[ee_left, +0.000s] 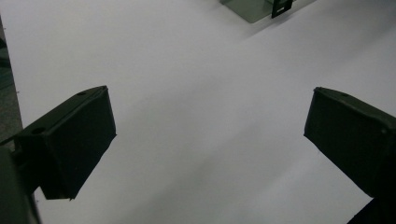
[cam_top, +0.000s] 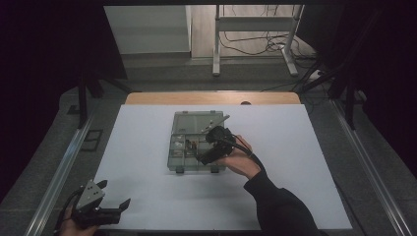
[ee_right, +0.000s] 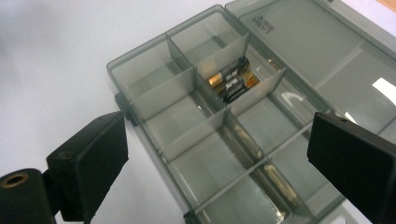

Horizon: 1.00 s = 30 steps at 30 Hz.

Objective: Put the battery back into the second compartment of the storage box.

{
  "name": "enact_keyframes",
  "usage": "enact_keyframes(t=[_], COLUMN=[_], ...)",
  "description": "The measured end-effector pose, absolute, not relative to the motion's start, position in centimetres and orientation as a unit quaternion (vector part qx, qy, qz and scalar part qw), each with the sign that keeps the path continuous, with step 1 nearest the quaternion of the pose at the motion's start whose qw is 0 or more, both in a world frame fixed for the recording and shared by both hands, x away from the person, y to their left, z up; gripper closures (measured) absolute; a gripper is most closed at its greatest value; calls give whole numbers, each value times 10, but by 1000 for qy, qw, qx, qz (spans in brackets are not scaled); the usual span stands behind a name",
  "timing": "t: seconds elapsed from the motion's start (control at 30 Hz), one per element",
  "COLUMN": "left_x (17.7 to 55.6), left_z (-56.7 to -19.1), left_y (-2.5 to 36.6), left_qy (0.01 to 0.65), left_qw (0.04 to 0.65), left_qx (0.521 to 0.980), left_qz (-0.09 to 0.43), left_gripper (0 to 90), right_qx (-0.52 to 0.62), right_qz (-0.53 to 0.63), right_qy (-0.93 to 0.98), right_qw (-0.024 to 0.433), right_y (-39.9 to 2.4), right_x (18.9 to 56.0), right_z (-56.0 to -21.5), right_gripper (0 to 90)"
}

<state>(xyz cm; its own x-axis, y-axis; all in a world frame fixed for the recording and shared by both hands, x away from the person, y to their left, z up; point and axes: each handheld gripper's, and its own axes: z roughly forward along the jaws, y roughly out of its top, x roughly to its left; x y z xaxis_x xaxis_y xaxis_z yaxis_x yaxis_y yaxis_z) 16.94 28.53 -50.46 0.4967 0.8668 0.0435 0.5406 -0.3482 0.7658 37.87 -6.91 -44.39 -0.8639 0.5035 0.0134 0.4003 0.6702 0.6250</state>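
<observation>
A smoky clear compartment box (cam_top: 183,147) lies with its lid open in the middle of the white table top (cam_top: 147,167). In the right gripper view the box (ee_right: 154,93) shows several divided cells, and two black-and-gold batteries (ee_right: 232,81) lie side by side in one of them. My right gripper (cam_top: 200,153) hovers over the box's near right part. Its jaws (ee_right: 217,140) stand wide open with nothing between the pads. My left gripper (cam_top: 116,192) rests at the table's near left corner, open (ee_left: 210,112) over bare white surface.
The box's lid (ee_right: 303,42) lies flat behind the cells. More battery-like shapes (ee_right: 275,179) show dimly in the cells nearest the right gripper. A corner of the box (ee_left: 254,9) shows at the top of the left gripper view. A metal stand (cam_top: 255,39) stands on the floor beyond the table.
</observation>
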Motion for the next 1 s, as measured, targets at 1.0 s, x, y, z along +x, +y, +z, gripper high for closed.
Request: enact_keyframes(t=[1.0], left_x=[169], left_z=[-504], left_y=[285], left_qy=[446], left_qw=[355], left_qx=[788], left_qz=[230], left_gripper=[22], right_qx=[267], right_qz=[327], right_qy=[897], right_qw=[133], right_y=[-139], right_x=[334], right_z=[-455], right_gripper=[0])
